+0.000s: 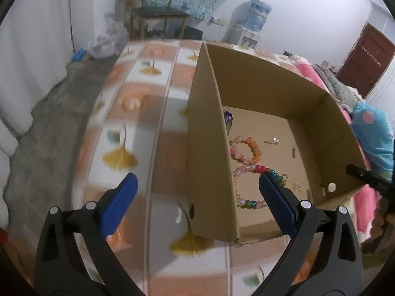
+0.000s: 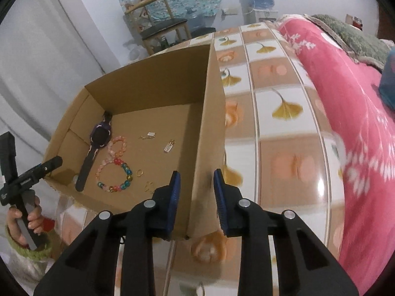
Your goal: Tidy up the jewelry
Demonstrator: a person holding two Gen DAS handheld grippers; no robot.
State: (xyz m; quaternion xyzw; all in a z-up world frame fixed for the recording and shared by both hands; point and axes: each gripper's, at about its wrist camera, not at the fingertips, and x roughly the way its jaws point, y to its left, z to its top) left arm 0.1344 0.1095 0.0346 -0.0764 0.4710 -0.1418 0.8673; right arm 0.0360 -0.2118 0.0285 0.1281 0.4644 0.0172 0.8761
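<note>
An open cardboard box (image 1: 209, 148) (image 2: 153, 91) stands on the table with jewelry on its floor. Inside lie a pink-orange bead bracelet (image 1: 246, 148) (image 2: 118, 145), a multicoloured bead bracelet (image 1: 249, 201) (image 2: 114, 175), a purple watch (image 2: 98, 138), a gold ring (image 2: 139, 172) and small metal charms (image 2: 169, 146). My left gripper (image 1: 196, 175) is open wide and straddles the box's left wall, one finger outside and one over the bracelets. My right gripper (image 2: 196, 172) straddles the right wall with narrow jaws. A gap shows beside its left pad, so it is open.
The table (image 2: 286, 133) has a glossy tiled leaf-pattern cover. A pink blanket (image 2: 358, 123) lies along its right side. A chair (image 1: 158, 14) and a water dispenser (image 1: 254, 17) stand by the far wall. A hand (image 2: 24, 217) holds the left gripper's handle.
</note>
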